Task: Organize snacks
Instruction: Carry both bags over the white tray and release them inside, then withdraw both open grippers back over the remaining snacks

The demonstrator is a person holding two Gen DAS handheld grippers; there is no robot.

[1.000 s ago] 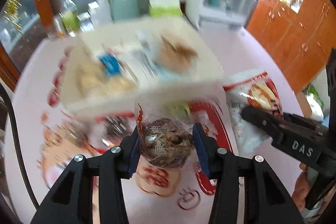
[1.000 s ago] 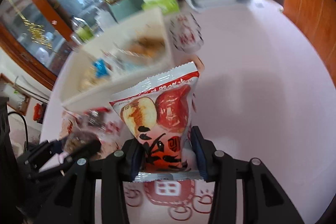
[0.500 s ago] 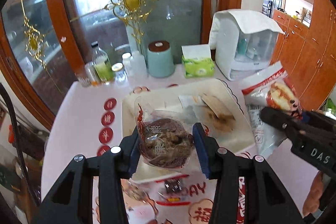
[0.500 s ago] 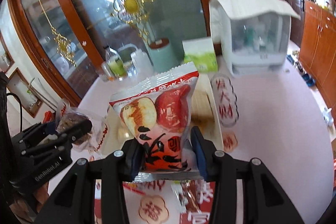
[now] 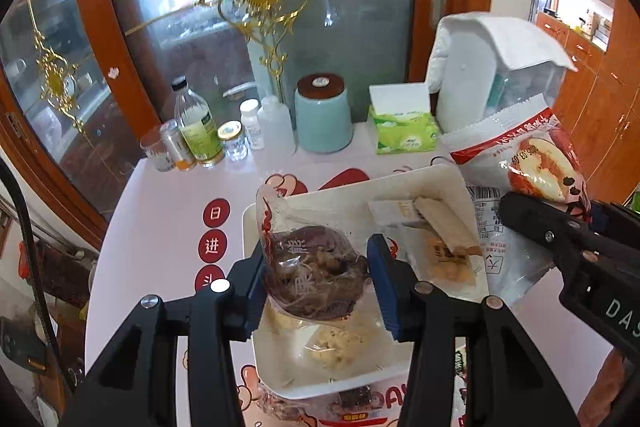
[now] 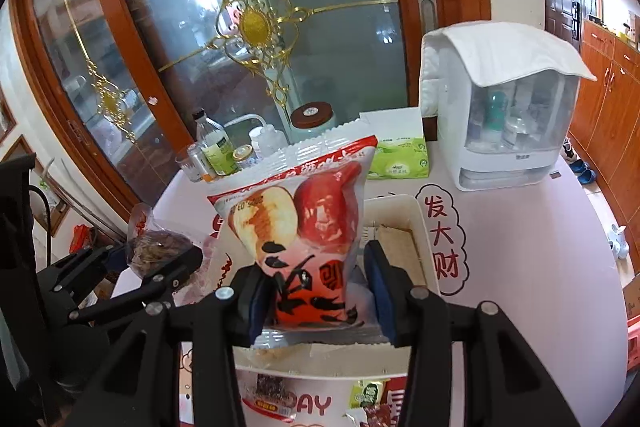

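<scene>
My left gripper point(image 5: 318, 277) is pinching a clear bag of dark brown snacks point(image 5: 316, 267) between its blue-padded jaws, and the bag is hanging in the air over the near half of the white tray point(image 5: 460, 183). My right gripper point(image 6: 316, 293) is squeezing the lower part of a red-and-white apple-print snack packet point(image 6: 300, 223); its jaws are pressed in on both sides and the packet is standing upright between them, its crimped top edge pointing up. In the left wrist view that same packet point(image 5: 520, 163) is showing just off the tray's right rim — held up, not lying down.

Under my left jaws, pale crumbly snacks in clear wrap point(image 5: 340, 343) are lying in the tray, and toward its far right corner a tan wafer-like pack point(image 5: 444, 223) is resting beside another clear pack of yellowish pieces point(image 5: 448, 259). A few small packets point(image 6: 368, 393) are lying on the pink surface point(image 6: 520, 247) in front of the tray's near edge.

Further out, along the back of the surface, a cluster of bottles and jars point(image 5: 200, 139) is standing at the left, then a pale teal canister with a brown lid point(image 5: 323, 115), a green tissue box point(image 5: 402, 123) and a white appliance draped with a cloth point(image 6: 500, 107) — all lined up before the glass door with gold ornament point(image 6: 256, 23).
</scene>
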